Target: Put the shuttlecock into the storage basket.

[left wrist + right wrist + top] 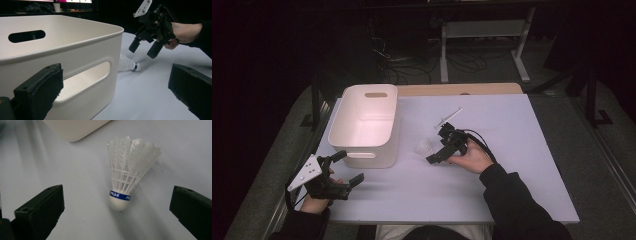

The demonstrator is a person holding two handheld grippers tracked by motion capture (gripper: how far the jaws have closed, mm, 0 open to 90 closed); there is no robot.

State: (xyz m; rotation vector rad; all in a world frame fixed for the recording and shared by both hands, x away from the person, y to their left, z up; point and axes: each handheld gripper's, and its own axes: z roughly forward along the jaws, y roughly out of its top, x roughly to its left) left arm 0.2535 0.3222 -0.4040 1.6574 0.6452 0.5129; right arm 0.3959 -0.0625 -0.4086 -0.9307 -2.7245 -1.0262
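Observation:
A white feather shuttlecock (pixel 125 180) with a blue band lies on its side on the white table, cork toward the camera, in the right gripper view. My right gripper (pixel 117 196) is open, one jaw on either side of it and neither touching. From above, the shuttlecock (pixel 426 146) lies just right of the white bin (pixel 367 125), with the right gripper (pixel 438 145) over it. My left gripper (pixel 348 168) is open and holds nothing near the bin's front left corner. In the left gripper view the bin (pixel 62 32) is close, with the shuttlecock (pixel 128 64) and right gripper (pixel 144 48) beyond.
The bin has handle slots and nothing visible inside. The white tabletop (pixel 512 165) stretches bare to the right and front. A wooden surface (pixel 462 89) borders its far edge, with a table frame and cables on the dark floor behind.

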